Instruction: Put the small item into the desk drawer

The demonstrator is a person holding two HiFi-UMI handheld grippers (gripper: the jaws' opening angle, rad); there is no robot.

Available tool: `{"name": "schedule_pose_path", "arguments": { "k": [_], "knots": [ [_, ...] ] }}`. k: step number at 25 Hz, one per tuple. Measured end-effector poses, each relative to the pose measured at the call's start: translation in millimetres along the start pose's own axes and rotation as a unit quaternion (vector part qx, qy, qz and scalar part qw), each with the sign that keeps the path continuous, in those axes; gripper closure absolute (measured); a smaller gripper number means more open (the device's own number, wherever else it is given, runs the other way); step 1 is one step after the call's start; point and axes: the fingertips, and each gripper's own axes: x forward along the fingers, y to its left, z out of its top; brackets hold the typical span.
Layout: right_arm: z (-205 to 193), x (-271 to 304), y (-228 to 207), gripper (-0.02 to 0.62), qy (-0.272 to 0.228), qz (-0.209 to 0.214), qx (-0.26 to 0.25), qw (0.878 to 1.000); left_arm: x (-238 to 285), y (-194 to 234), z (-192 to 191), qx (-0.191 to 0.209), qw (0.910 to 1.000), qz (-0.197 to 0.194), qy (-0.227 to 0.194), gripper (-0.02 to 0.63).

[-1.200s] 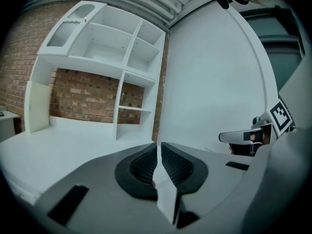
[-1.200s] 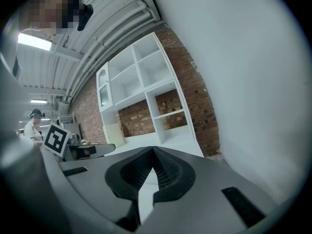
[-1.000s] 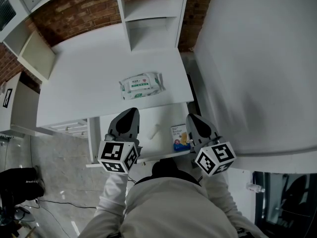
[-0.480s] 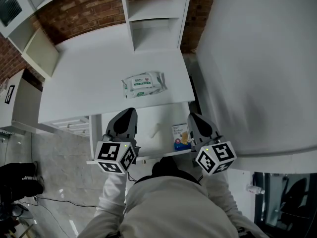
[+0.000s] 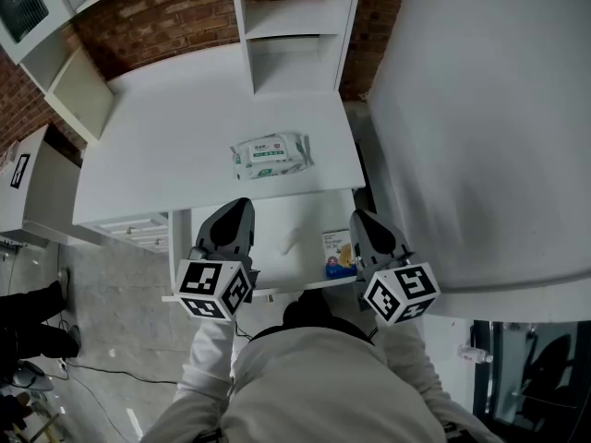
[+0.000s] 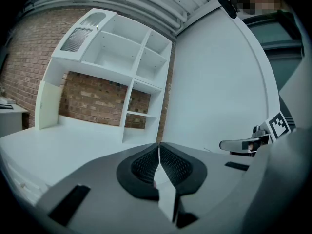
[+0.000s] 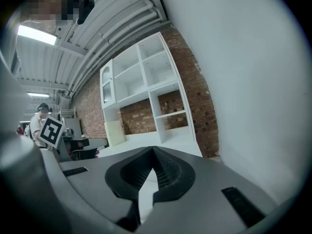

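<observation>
The desk drawer (image 5: 277,270) stands pulled out under the white desk (image 5: 166,146). Inside it lie a small blue-and-yellow packet (image 5: 337,252) at the right and a small white item (image 5: 292,241) near the middle. My left gripper (image 5: 237,208) hovers over the drawer's left part, shut and empty. My right gripper (image 5: 358,218) hovers just right of the packet, also shut and empty. In the left gripper view the pads (image 6: 146,162) meet with nothing between them. The right gripper view shows its pads (image 7: 165,169) closed too.
A pack of wet wipes (image 5: 270,155) lies on the desk behind the drawer. A white shelf unit (image 5: 291,26) stands at the desk's back against a brick wall. A large white panel (image 5: 480,127) rises at the right. A low cabinet (image 5: 37,192) stands at the left.
The head view has drifted slightly. Both grippers stay shut over the open drawer, and the things in it have not moved.
</observation>
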Motion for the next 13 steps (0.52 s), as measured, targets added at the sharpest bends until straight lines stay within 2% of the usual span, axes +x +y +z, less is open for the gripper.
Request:
{"name": "schedule_pose_path", "arguments": {
  "k": [13],
  "knots": [
    [-6,-1,9,0.569,0.001,0.005,-0.012,1.0,-10,2,-10,-0.003,1.0,-0.004,0.005,0.581]
  ]
}}
